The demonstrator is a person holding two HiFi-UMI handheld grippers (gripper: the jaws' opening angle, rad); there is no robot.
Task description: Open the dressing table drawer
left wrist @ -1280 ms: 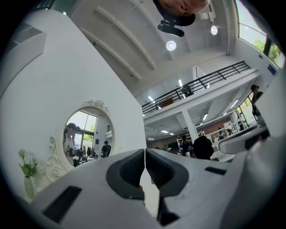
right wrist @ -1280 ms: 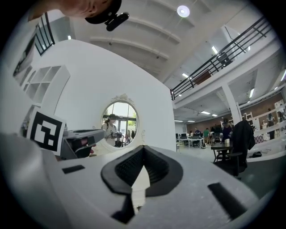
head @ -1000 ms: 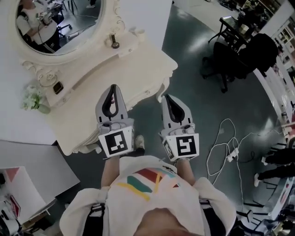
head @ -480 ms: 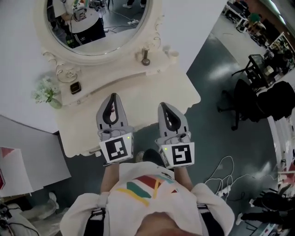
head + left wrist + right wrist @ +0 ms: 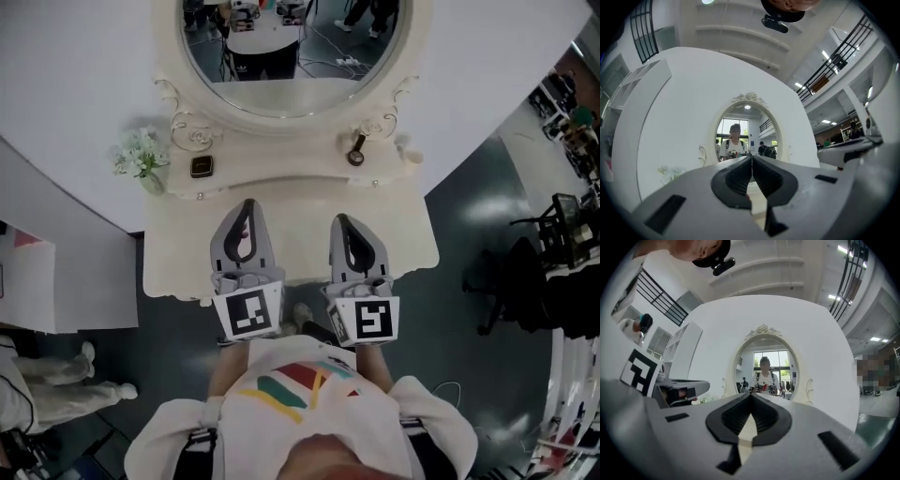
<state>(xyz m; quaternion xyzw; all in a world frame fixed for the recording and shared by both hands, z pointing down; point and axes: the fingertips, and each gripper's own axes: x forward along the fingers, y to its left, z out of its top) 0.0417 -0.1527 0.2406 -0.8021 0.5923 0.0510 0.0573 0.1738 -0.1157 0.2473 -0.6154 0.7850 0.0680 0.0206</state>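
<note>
**Both grippers closed and empty over the dressing table's front edge**

The cream dressing table (image 5: 178, 253) stands against a white wall (image 5: 75, 84), straight ahead of the person (image 5: 300, 384). Its drawer front cannot be made out from above; only the scalloped top and its front edge show.

The left gripper (image 5: 247, 206) and the right gripper (image 5: 341, 221) are held side by side, apart from each other, over the front half of the top and pointing toward the back. In the left gripper view the jaws of the left gripper (image 5: 751, 160) meet along their whole length with nothing between them. In the right gripper view the right gripper (image 5: 751, 398) is likewise closed at the tips and holds nothing.

On the raised back shelf a bunch of white flowers (image 5: 141, 155) sits at the left, with a small dark square object (image 5: 201, 166) just beside it. A small upright item (image 5: 356, 153) stands at the right. The oval mirror (image 5: 291, 47) rises between them in a carved frame and reflects the person.

The dark grey floor (image 5: 459, 216) lies to the right, and a black office chair (image 5: 548, 272) stands well apart from the table.
</note>
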